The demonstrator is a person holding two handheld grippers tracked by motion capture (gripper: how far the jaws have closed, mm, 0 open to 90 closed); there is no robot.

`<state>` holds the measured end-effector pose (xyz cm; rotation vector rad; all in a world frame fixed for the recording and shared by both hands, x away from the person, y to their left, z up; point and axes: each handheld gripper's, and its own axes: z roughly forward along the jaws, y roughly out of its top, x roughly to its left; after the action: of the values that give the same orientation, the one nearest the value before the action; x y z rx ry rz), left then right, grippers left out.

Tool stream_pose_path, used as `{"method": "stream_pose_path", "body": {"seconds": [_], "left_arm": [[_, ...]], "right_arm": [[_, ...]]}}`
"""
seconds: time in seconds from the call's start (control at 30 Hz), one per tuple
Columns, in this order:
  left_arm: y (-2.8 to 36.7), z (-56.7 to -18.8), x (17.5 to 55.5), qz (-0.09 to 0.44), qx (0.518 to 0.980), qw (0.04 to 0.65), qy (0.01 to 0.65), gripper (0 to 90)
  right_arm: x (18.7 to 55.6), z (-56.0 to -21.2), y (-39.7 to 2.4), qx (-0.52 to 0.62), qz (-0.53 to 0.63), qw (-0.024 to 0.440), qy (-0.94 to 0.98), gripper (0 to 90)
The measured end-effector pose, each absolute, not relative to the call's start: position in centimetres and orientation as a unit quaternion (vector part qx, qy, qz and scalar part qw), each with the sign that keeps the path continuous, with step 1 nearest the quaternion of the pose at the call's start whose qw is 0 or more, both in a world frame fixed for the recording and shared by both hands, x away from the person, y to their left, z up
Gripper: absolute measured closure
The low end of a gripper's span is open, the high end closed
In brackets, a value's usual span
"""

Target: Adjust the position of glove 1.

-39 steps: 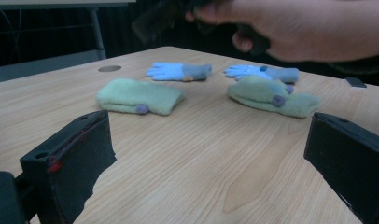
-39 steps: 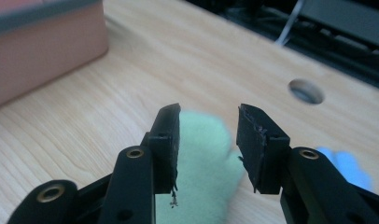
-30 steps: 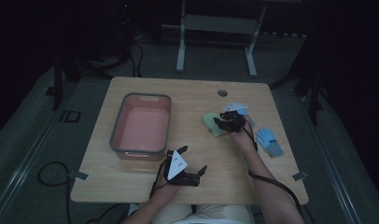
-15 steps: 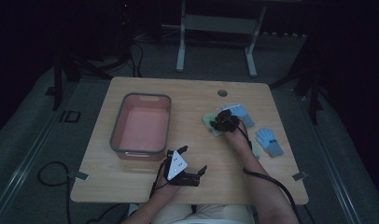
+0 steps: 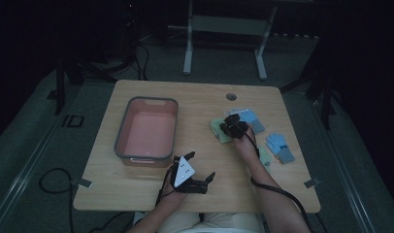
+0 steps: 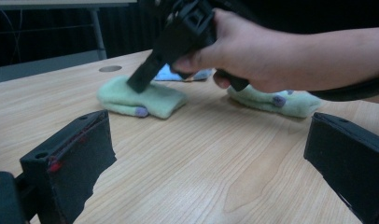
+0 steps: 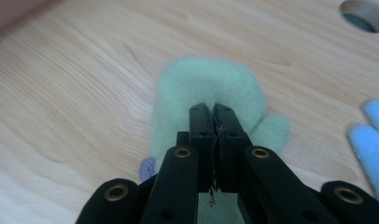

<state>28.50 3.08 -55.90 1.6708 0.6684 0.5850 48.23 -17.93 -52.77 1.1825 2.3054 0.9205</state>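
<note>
Nearest the person, the left gripper rests low on the front part of the wooden table, its jaws standing wide apart with bare wood grain between them. There is plenty of open tabletop ahead of it and to its right.

Farther out, right of the table's middle, the right gripper presses down on a pale green mitten. Its jaws have just been closing and now stand together, pinching the fleece at the mitten's middle; whether any fabric is truly caught between the pads is hard to tell. The mitten is soft, fuzzy and rounded, lying flat. In the right gripper view its long axis runs away from the gripper, the rounded end pointing far, a thumb lobe sticking out to the right and a small purple patch at the near left edge.

A second green mitten lies just beyond the right hand in the left gripper view. A blue glove lies flat nearer the right edge, another blue piece just behind the gripper.

To the left stands a pink tub with a grey rim, rectangular with rounded corners. Near the far edge is a round cable hole.
</note>
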Motion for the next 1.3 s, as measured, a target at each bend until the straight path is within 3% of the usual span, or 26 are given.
{"method": "stream_pose_path", "body": {"seconds": [0.33,0.6,0.93,1.3], "left_arm": [[3.1,-55.9,28.5,0.251,0.717,0.584,0.286,1.2],[3.1,-55.9,28.5,0.251,0.716,0.585,0.286,1.2],[3.1,-55.9,28.5,0.25,0.716,0.586,0.285,1.2],[3.0,-55.9,28.5,0.251,0.717,0.586,0.284,1.2]], "right_arm": [[42.6,-48.5,-17.3,0.453,0.372,0.227,0.778,87.6],[38.3,-47.2,-17.7,0.477,0.374,0.24,0.758,87.6],[33.8,-48.2,-17.6,0.509,0.351,0.263,0.74,87.6],[34.4,-51.5,-17.3,0.545,0.324,0.268,0.726,87.6]]}}
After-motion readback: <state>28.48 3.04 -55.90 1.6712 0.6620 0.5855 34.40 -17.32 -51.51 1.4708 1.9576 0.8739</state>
